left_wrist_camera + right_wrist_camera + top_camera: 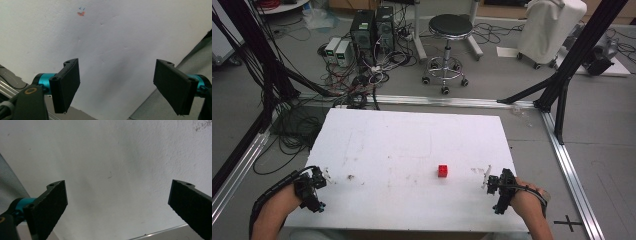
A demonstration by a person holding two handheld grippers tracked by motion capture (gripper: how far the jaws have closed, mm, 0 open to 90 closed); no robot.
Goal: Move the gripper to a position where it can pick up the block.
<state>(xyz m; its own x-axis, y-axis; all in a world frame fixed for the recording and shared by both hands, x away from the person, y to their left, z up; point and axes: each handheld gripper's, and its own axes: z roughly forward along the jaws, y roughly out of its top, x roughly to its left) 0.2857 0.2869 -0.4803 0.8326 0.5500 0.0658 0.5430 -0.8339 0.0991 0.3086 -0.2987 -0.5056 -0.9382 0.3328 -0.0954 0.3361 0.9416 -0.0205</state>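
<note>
High view: small red plastic cube (442,170) sits lower right of middle on the flat white table (412,140) | right claw (490,183) is nearer, cube lies up-left of it, left claw (323,176) is far off | both claws spread wide, holding nothing | cube is square, no long side

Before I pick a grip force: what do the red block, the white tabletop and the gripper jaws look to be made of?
Red block: probably hard plastic; saturated uniform colour, crisp edges, too small to be sure. White tabletop: looks like foam board or painted board; matte, with dents and scuffs. Left gripper and right gripper jaws: black pads, seemingly rubbery, finely textured and dull.
</note>
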